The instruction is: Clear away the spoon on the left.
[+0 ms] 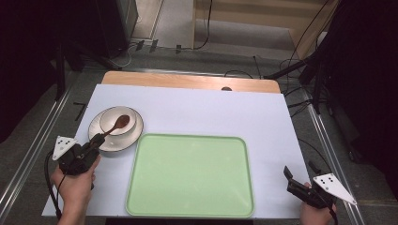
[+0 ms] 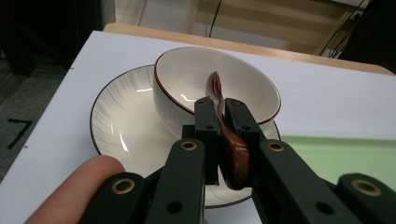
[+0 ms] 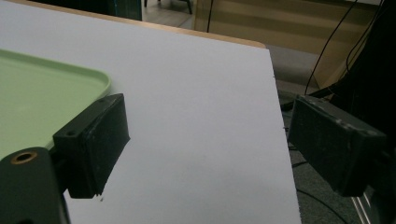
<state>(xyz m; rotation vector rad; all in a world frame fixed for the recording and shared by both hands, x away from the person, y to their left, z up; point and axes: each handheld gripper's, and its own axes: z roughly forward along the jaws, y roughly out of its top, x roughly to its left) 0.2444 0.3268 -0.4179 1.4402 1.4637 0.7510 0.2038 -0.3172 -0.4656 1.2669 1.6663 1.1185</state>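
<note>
Clamping the brown spoon [image 2: 232,154] by its handle over the bowl [image 2: 187,79] at left of the frame, the left hand-held gripper [image 2: 223,114] seems ready to lift; the right hand-held gripper [image 3: 205,140] waits agape at lower right.

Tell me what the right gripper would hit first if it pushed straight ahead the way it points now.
Probably nothing soon: the open right gripper points over bare white table cover, just right of the pale green plastic tray. The far wooden table edge comes next, though depth is unclear.
</note>
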